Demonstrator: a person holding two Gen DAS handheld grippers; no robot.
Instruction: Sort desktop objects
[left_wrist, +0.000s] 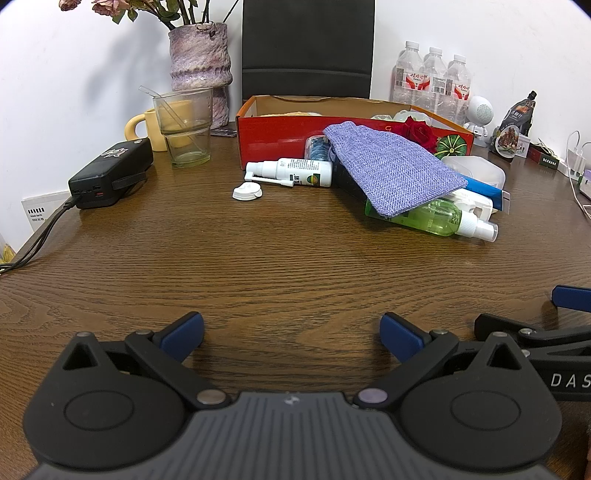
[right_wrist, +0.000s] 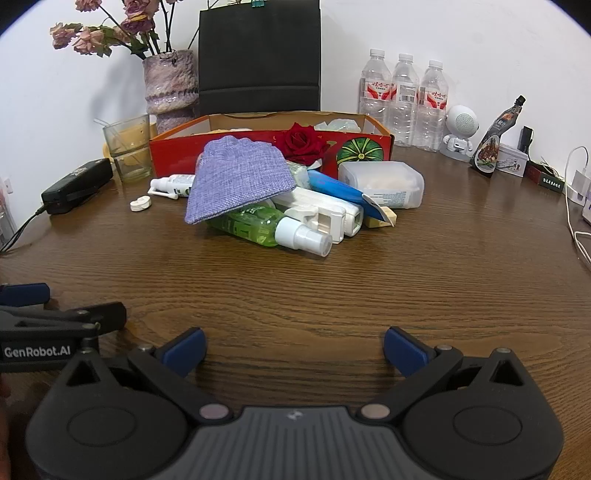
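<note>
A pile lies in front of a red cardboard box (left_wrist: 273, 134) (right_wrist: 177, 155): a purple woven pouch (left_wrist: 391, 164) (right_wrist: 240, 177) on top, a green spray bottle (left_wrist: 443, 218) (right_wrist: 258, 225), a white spray bottle (left_wrist: 295, 171) (right_wrist: 171, 184), a blue tube (right_wrist: 332, 184), a white pump bottle (right_wrist: 325, 214), a clear plastic box (right_wrist: 384, 182) and a red rose (right_wrist: 301, 142). A small white cap (left_wrist: 246, 192) (right_wrist: 140, 203) lies apart. My left gripper (left_wrist: 291, 332) and right gripper (right_wrist: 293, 345) are both open and empty, low over the near table, well short of the pile.
A black power bank (left_wrist: 110, 171) with cable, a glass cup (left_wrist: 184, 125), a yellow mug and a vase (left_wrist: 201, 62) stand at the left. Water bottles (right_wrist: 402, 99), a white robot figure (right_wrist: 460, 133), a sauce pouch and chargers stand at the right.
</note>
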